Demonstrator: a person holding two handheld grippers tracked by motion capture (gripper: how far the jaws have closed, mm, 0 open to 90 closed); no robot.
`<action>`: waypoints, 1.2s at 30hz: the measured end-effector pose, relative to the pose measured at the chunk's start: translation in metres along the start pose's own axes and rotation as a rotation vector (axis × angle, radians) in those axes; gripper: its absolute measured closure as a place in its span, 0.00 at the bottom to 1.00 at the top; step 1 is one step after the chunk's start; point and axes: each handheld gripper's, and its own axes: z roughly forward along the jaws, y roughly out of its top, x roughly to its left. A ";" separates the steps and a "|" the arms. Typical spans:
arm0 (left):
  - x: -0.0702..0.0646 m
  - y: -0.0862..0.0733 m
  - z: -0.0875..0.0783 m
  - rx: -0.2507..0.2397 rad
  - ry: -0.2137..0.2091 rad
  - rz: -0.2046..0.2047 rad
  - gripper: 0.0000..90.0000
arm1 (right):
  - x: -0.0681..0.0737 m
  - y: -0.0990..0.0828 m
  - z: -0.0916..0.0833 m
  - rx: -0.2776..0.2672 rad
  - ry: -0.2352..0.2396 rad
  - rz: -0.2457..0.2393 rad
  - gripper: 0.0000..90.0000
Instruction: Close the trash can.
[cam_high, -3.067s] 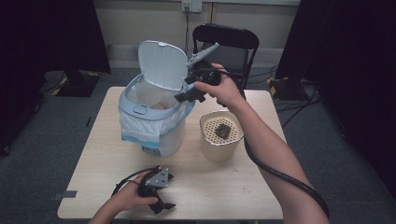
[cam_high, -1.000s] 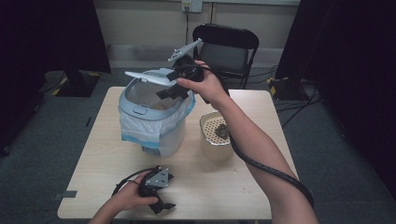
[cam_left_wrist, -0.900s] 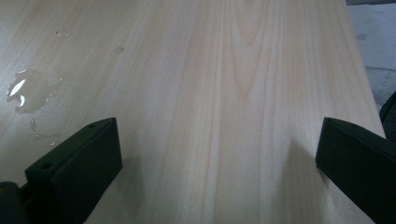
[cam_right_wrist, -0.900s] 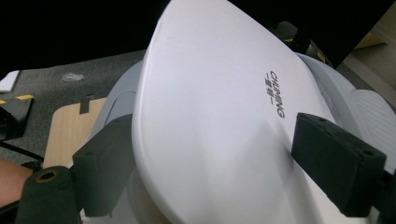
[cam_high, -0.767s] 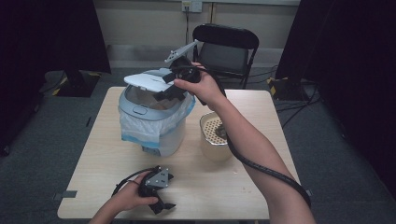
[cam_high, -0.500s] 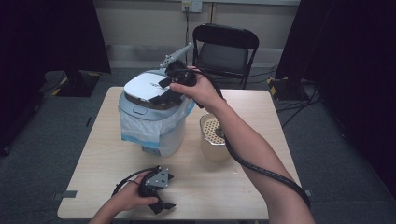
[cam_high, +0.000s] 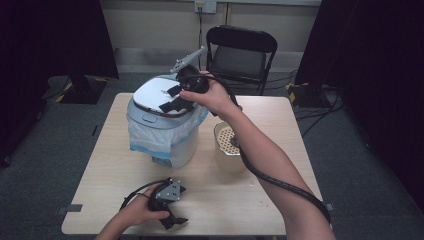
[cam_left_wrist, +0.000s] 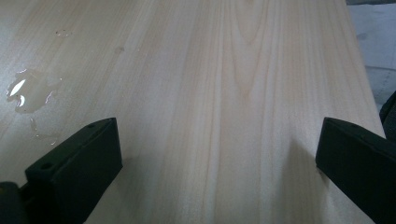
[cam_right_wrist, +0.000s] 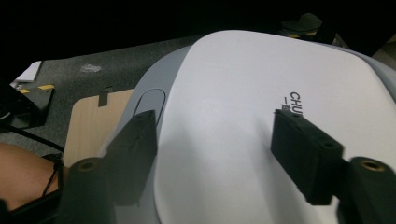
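Observation:
A white rice cooker (cam_high: 162, 127), wrapped in a clear bag, stands at the table's back left. Its white lid (cam_high: 157, 96) lies down flat on the body. My right gripper (cam_high: 172, 98) is open, and both jaws rest on top of the lid. In the right gripper view the lid (cam_right_wrist: 261, 116) spreads under the open right gripper (cam_right_wrist: 215, 126), with an oval latch button (cam_right_wrist: 149, 105) at its front edge. My left gripper (cam_high: 181, 205) lies on the table near the front edge. It is open over bare wood in the left gripper view (cam_left_wrist: 219, 140).
A beige pot with a perforated insert (cam_high: 230, 147) stands right of the cooker. A small water puddle (cam_left_wrist: 25, 91) lies on the wooden table (cam_high: 260, 190). A black folding chair (cam_high: 240, 55) is behind the table. The right gripper's cable runs along the forearm.
The cooker's lid has swung from upright to flat on the body, with my right gripper following it down and to the left. The left gripper has stayed still.

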 end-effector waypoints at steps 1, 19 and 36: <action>0.000 0.000 0.000 -0.003 -0.001 -0.001 0.00 | 0.001 0.000 0.001 0.001 0.000 0.001 0.38; 0.000 0.000 0.000 -0.001 0.001 -0.006 0.00 | -0.002 -0.002 0.008 -0.007 -0.050 -0.022 0.61; 0.000 0.000 0.000 0.005 0.003 -0.003 0.00 | -0.004 -0.007 0.014 -0.044 -0.049 -0.052 0.65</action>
